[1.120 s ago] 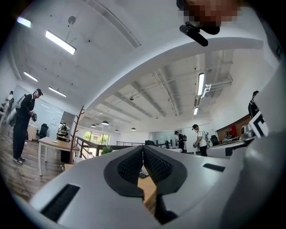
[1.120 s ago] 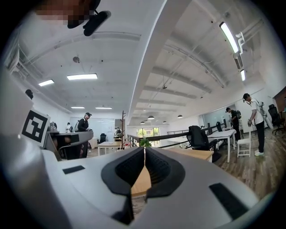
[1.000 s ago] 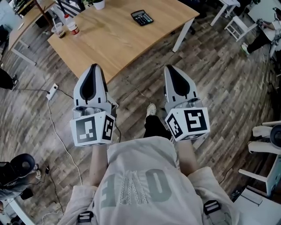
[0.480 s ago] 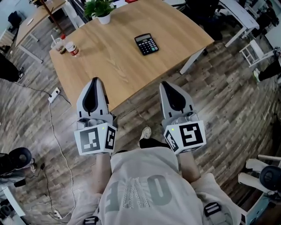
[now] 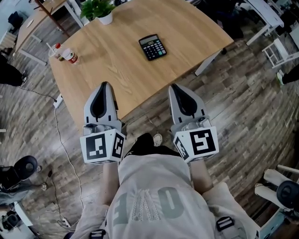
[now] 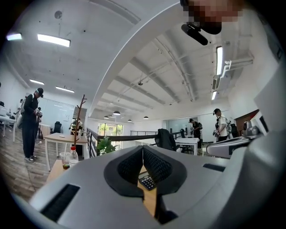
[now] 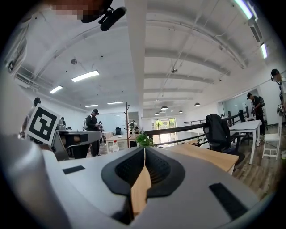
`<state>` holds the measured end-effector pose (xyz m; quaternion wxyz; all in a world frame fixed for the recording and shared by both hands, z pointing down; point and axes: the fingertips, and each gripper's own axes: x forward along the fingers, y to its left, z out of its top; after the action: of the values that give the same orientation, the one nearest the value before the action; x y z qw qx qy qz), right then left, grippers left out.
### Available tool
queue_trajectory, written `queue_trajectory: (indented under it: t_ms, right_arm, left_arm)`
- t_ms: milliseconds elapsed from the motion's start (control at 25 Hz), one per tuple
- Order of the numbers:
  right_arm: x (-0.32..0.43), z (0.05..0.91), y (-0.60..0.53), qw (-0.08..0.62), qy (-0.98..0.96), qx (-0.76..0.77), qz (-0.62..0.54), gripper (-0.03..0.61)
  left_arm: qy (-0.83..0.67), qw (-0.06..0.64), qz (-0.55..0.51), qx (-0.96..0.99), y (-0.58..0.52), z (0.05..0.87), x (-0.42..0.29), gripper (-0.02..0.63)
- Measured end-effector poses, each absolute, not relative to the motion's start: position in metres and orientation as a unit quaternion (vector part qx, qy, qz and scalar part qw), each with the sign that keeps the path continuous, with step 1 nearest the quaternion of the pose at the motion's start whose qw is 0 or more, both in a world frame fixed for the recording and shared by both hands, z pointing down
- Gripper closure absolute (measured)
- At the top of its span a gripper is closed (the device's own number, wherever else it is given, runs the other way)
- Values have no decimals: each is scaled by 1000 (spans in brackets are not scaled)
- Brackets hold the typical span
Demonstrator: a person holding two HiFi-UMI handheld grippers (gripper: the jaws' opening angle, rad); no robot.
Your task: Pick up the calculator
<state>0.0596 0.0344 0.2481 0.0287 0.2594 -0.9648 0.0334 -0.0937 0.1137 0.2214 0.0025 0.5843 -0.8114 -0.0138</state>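
Floor, left: a power strip [image 5: 58, 101] and its cable [image 5: 60, 140] lie near the person's feet, and a step toward that side risks a snag. Worktop [image 5: 117, 70], left corner: a small bottle [image 5: 71, 56] and a cup [image 5: 57, 48] stand together, with a potted plant [image 5: 99, 9] at the far edge. All are well apart from the target, so a wide sweep of the left arm could tip them, but the risk is judged low. Left tongs [image 5: 104, 85]: clenched, nothing between the jaws, held level, the tip overlapping the worktop's near edge in the head view. Calculator [image 5: 153, 47]: lies flat toward the far side of the worktop, between the lines of the two tools and well beyond both tips. Right tongs [image 5: 174, 87]: likewise clenched and empty, level, tip at the near edge. Principal hazard: both tools are closed, and unless one opens before it reaches the calculator, it will shove the item across the smooth wood rather than grasp it. Second hazard: the calculator is thin and flat, so a level approach may skate over it or pinch only a corner, letting it pivot and drop. A long reach also invites the tool body to strike the near edge.
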Motion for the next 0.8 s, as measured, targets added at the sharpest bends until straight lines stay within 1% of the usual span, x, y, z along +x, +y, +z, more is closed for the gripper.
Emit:
queue_trajectory:
  t_ms: [400, 640, 800]
  right_arm:
    - [68, 243, -11, 7, -955, 293, 37, 557]
    - [64, 241, -38, 7, -955, 295, 20, 557]
    - [52, 235, -64, 2, -954, 299, 15, 557]
  left_arm:
    - [-786, -5, -14, 619, 49, 219, -87, 604]
    - [-760, -16, -35, 649, 11, 214, -80, 597]
    - [-744, -11, -39, 667, -26, 211, -87, 502]
